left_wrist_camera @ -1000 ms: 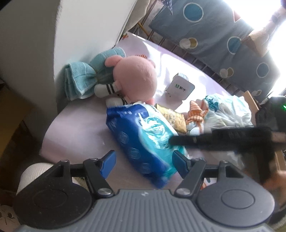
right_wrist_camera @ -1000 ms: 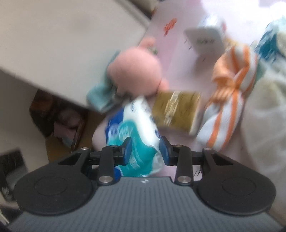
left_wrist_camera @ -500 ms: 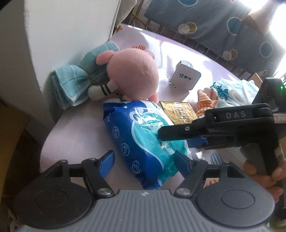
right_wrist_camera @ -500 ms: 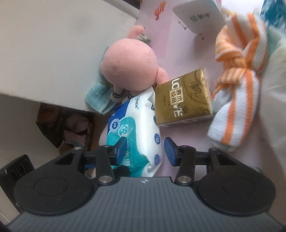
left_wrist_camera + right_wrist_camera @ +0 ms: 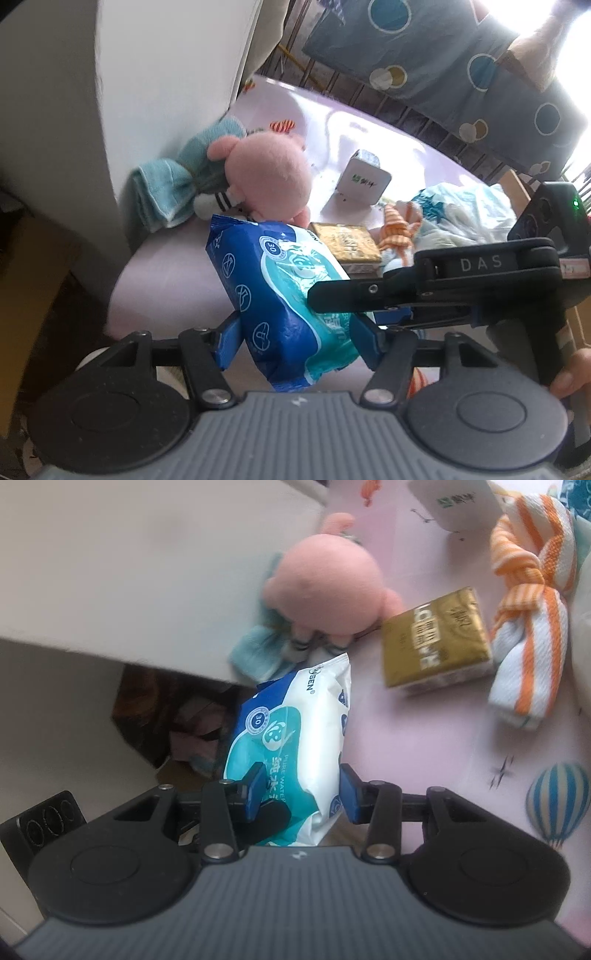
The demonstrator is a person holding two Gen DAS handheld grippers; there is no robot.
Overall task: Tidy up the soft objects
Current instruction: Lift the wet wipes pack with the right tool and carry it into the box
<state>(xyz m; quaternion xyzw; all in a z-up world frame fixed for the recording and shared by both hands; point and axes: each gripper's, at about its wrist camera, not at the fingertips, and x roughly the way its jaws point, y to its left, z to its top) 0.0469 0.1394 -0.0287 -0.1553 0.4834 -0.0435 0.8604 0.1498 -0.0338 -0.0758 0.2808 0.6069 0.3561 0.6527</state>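
A blue and teal wet-wipes pack lies on the pink table, its near end between the fingers of both grippers. My left gripper straddles the pack's near end, jaws close to its sides. My right gripper comes in across it from the right, pads against the pack. Beyond lie a pink plush toy, a teal towel, a gold tissue pack and an orange-striped knotted towel.
A white cabinet wall stands at the left beside the teal towel. A white box and a plastic bag sit further back. The table's near-left edge drops off to the floor.
Both grippers have moved in around the wipes pack's near end and their jaws have narrowed onto it. The right gripper has come down from over the gold pack.
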